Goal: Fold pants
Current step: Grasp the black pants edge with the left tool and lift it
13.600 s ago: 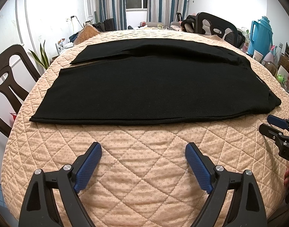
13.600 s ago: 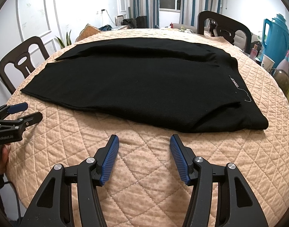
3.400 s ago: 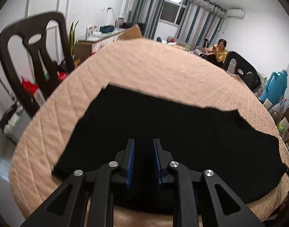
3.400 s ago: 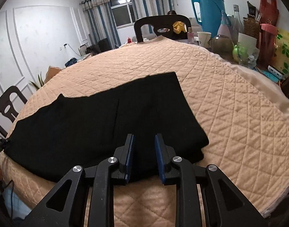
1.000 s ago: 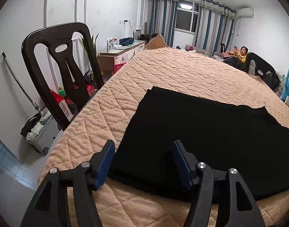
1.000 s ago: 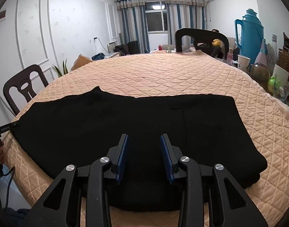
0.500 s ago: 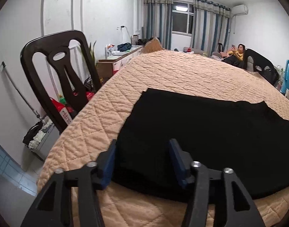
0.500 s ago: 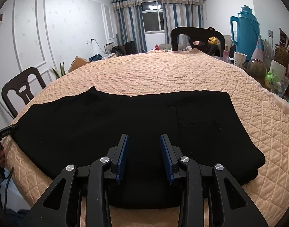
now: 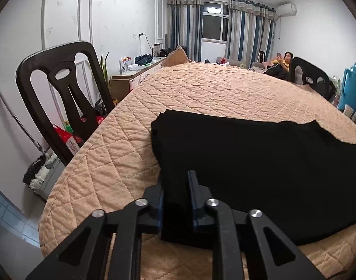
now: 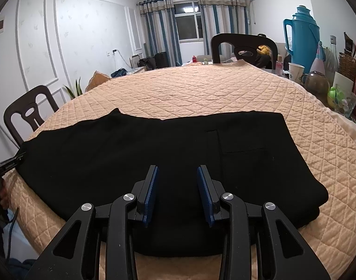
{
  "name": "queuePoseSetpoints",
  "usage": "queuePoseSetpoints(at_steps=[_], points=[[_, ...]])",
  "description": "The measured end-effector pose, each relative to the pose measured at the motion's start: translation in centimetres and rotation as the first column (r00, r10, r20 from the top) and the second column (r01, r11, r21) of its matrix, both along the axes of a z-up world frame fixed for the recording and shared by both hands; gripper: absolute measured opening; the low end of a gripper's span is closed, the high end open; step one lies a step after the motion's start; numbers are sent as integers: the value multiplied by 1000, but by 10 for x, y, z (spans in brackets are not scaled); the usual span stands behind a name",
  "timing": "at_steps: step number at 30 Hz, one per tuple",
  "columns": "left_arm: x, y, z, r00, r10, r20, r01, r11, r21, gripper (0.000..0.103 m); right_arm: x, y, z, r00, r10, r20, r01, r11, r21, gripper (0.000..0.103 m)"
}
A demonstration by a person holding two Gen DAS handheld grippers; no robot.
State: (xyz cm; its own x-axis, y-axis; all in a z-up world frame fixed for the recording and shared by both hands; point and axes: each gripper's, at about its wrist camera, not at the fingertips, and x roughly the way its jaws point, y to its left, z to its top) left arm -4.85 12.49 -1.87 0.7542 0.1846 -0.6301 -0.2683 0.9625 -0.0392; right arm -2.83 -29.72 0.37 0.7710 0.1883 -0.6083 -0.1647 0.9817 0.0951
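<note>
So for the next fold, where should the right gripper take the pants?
Probably the near edge of the pants, from the table's near side. The open right gripper hangs over that edge, fingers flanking cloth, while the left gripper pinches the leg-end corner, giving matched holds.

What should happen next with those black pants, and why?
Probably close the right tool on the near edge of the pants: its jaws stand open over the cloth, while the left tool already pinches the leg end, so both could lift together.
</note>
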Motion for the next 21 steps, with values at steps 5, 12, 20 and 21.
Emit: queuePoseSetpoints(at_steps=[5,12,20,21], points=[[-2,18,0,1000,-19,17,21,992,-123,14,0,1,0,1000,8,0,-8,1000,-1,35],[-4,32,3,998,-41,43,51,966,-255,12,-1,1,-1,1000,13,1,-13,1000,6,35],[3,20,22,986,-121,113,155,913,-377,11,-1,0,1,1000,12,9,-13,1000,25,35],[7,12,27,981,-147,131,186,905,-383,11,-1,0,2,1000,14,10,-15,999,33,35]])
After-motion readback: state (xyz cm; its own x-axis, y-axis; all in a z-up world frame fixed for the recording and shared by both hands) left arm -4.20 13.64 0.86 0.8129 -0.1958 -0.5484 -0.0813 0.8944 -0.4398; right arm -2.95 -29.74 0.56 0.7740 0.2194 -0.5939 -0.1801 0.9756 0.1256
